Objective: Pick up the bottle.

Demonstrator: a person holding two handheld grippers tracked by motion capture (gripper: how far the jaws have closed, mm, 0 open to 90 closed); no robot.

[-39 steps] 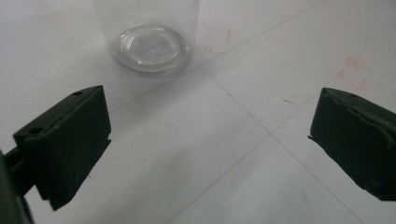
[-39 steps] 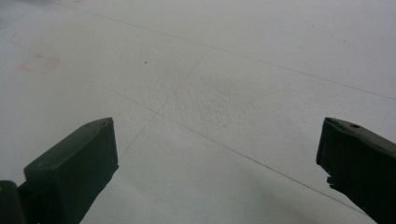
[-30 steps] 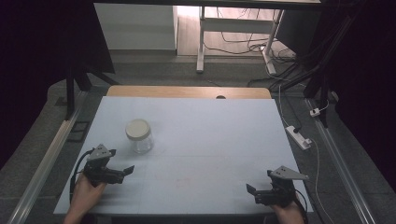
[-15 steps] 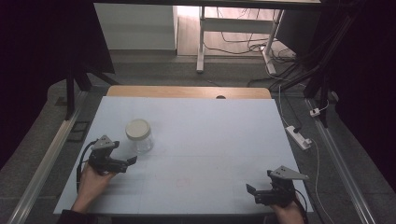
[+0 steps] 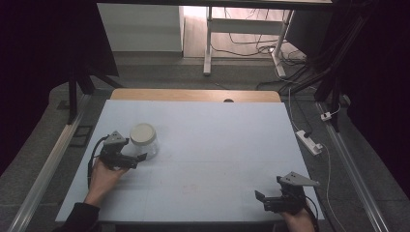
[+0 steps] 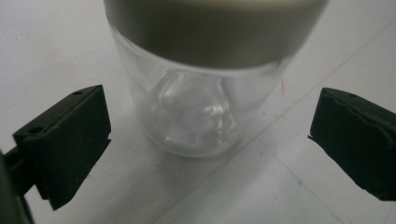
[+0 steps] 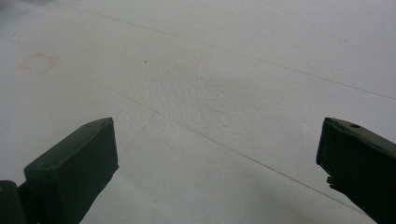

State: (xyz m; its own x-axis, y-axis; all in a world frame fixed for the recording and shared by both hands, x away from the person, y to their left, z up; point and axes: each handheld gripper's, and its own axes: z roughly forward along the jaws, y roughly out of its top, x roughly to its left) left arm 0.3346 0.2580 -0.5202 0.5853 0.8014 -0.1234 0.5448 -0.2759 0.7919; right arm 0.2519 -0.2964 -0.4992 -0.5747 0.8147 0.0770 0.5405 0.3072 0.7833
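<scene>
Pale blue-white foam covers the table [image 5: 217,145], and on its left side stands a clear glass jar with a cream screw lid [image 5: 144,140]. Just near of it, the left gripper [image 5: 138,158] has its jaws spread wide, flanking the jar untouched. The right gripper [image 5: 261,199] rests at the near right, equally wide and empty. Rigid, smooth and breakable, the jar looks best clamped on the glass wall below the lid.
</scene>
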